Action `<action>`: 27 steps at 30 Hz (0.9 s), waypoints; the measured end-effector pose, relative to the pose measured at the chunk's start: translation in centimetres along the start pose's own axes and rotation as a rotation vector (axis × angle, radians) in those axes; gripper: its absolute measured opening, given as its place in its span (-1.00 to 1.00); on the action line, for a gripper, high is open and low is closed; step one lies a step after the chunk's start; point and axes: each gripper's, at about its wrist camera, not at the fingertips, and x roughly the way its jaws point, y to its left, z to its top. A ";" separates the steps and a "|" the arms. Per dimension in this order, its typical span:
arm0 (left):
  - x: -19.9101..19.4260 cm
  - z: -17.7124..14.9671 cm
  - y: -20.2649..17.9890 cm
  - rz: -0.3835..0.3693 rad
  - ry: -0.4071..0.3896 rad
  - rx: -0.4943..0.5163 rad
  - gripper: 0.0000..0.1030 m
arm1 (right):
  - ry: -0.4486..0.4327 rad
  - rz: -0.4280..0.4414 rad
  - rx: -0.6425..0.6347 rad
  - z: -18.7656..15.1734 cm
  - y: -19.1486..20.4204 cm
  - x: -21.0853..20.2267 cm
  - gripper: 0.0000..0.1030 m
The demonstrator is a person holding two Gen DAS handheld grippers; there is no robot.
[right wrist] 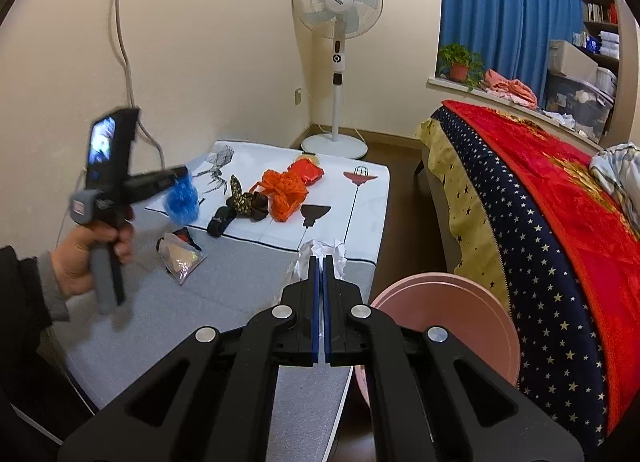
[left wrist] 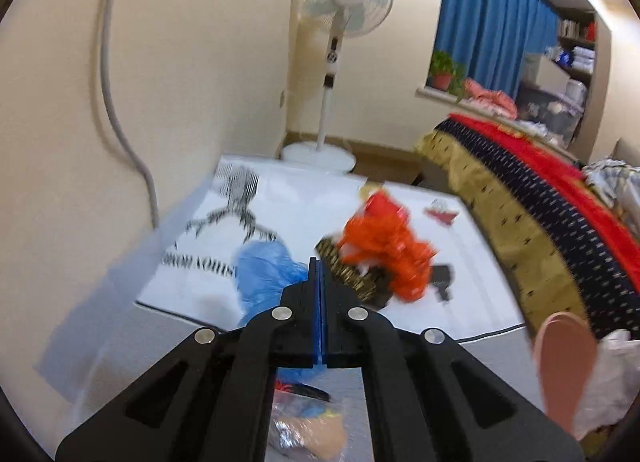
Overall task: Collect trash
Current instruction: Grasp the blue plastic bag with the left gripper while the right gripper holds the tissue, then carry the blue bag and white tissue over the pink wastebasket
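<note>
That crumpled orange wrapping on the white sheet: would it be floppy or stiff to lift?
Probably floppy and very light: the orange wrapping looks like thin, crinkled film, bunched loosely. It would likely sag and crackle rather than hold its shape. Its glossy surface might slip between the pads.

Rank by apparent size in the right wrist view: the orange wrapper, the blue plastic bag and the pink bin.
1. pink bin, though it sits nearest the camera, which inflates it
2. orange wrapper
3. blue plastic bag, pinched in the left tongs

Black hand-held gripper (right wrist: 320, 262), blue pads, 4 silver rivets; grey sleeve (right wrist: 52, 286).
</note>
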 end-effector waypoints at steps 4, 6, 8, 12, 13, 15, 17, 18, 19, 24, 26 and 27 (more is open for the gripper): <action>-5.0 1.5 -1.9 -0.034 -0.059 0.047 -1.00 | -0.027 0.012 0.008 0.2 -0.4 -1.2 -0.97; -7.7 1.8 -3.2 -0.060 -0.078 0.074 -1.00 | -0.042 0.017 0.015 0.4 -0.8 -1.9 -0.97; -9.3 1.8 -4.2 -0.082 -0.084 0.093 -1.00 | -0.057 0.020 0.026 0.5 -1.3 -2.7 -0.97; -12.7 1.0 -7.3 -0.156 -0.072 0.122 -1.00 | -0.068 0.033 0.059 0.4 -2.4 -3.8 -0.97; -13.1 0.7 -7.8 -0.169 -0.064 0.125 -1.00 | -0.071 0.031 0.061 0.3 -2.6 -4.1 -0.97; -13.8 -0.1 -9.2 -0.199 -0.046 0.131 -1.00 | -0.074 0.027 0.062 0.0 -3.0 -4.7 -0.97; -14.3 -1.0 -10.5 -0.220 -0.029 0.143 -1.00 | -0.077 0.022 0.064 -0.2 -3.4 -5.3 -0.97; -14.5 -1.6 -11.5 -0.234 -0.018 0.156 -1.00 | -0.080 0.017 0.067 -0.4 -3.8 -5.7 -0.97; -14.6 -2.0 -11.9 -0.240 -0.013 0.165 -1.00 | -0.082 0.011 0.069 -0.6 -4.1 -5.9 -0.97; -15.0 -3.9 -15.3 -0.294 0.012 0.212 -1.00 | -0.084 -0.017 0.082 -1.4 -5.7 -7.0 -0.97; -15.1 -4.2 -16.2 -0.313 0.017 0.222 -1.00 | -0.080 -0.031 0.092 -1.7 -6.5 -7.1 -0.97; -15.1 -4.4 -16.9 -0.325 0.018 0.232 -1.00 | -0.075 -0.041 0.099 -1.8 -6.9 -7.1 -0.97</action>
